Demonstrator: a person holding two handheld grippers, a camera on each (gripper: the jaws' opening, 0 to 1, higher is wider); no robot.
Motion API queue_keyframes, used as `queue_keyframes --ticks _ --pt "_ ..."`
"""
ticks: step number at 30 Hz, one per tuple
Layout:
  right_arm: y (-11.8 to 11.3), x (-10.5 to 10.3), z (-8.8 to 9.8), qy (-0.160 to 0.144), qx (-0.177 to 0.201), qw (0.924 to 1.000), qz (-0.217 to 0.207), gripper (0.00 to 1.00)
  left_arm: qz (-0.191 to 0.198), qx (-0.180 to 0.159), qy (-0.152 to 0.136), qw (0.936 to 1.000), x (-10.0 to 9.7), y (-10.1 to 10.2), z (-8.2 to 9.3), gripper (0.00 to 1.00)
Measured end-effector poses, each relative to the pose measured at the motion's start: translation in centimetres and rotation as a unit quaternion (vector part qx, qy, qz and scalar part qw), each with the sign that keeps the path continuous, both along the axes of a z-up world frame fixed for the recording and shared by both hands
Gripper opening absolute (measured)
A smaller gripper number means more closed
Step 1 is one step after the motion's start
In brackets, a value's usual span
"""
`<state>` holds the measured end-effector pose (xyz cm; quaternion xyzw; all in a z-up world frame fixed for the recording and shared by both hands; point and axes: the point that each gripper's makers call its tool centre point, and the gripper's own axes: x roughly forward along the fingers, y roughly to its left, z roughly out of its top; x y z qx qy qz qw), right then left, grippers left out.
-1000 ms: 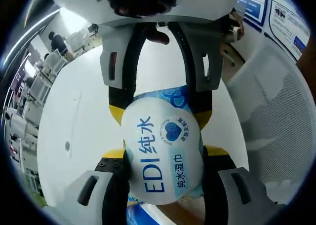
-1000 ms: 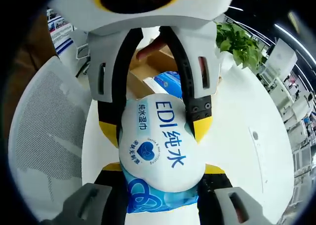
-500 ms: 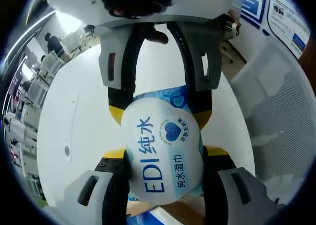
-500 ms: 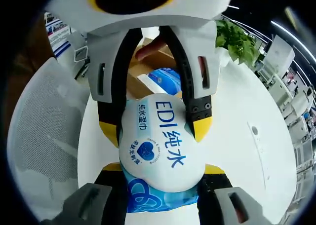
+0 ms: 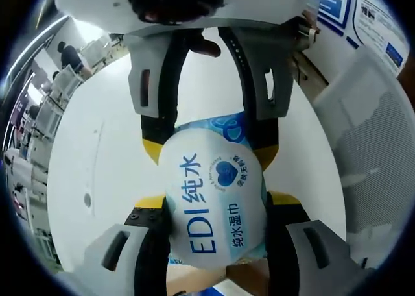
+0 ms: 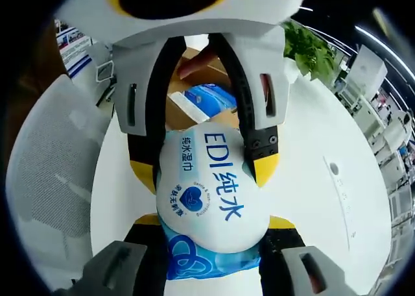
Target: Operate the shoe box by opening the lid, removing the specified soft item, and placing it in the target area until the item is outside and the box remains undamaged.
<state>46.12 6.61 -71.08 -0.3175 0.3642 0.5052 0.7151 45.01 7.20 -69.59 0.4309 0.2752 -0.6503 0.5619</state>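
A soft pack of wet wipes [image 5: 214,202], white with blue print, hangs in the air over a white round table [image 5: 97,153]. My left gripper [image 5: 217,202] is shut on its near end, and my right gripper [image 5: 209,153] comes in from the top, shut on the far end. In the right gripper view the same pack [image 6: 211,192] sits between my right gripper [image 6: 214,221] below and my left gripper [image 6: 202,166] above. Behind them stands the open brown shoe box [image 6: 194,78] with another blue pack [image 6: 207,98] in it.
A white mesh chair [image 5: 376,153] stands beside the table, and is also in the right gripper view [image 6: 52,179]. A green plant [image 6: 311,46] is at the table's far side. Posters [image 5: 369,17] hang on the wall. Desks and people [image 5: 68,56] are far off.
Both grippers keep the same hold on the wipes pack. The background has slid a little in both views, so the hands have shifted; the blue pack under the left view's bottom edge has left the picture.
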Motion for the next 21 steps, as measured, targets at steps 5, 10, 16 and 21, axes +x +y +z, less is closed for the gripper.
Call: queue_keyframes --ticks 5,10,16,21 --pt "-0.1 0.1 -0.7 0.007 0.004 1.0000 -0.003 0.53 -0.005 0.006 0.002 1.0000 0.2 -0.1 -0.9 0.58" --pt "-0.1 0.0 -1.4 0.011 0.010 0.9999 -0.008 0.52 -0.013 0.012 0.003 0.9998 0.3 -0.2 -1.6 0.58" --pt "-0.2 0.4 -2.1 0.013 0.014 0.9998 -0.010 0.52 -0.015 0.016 0.001 0.9997 0.9 -0.3 -2.3 0.58" --pt "-0.1 0.8 -2.8 0.016 0.016 0.9997 -0.011 0.52 -0.017 0.021 0.003 0.9996 1.2 -0.2 -3.0 0.58"
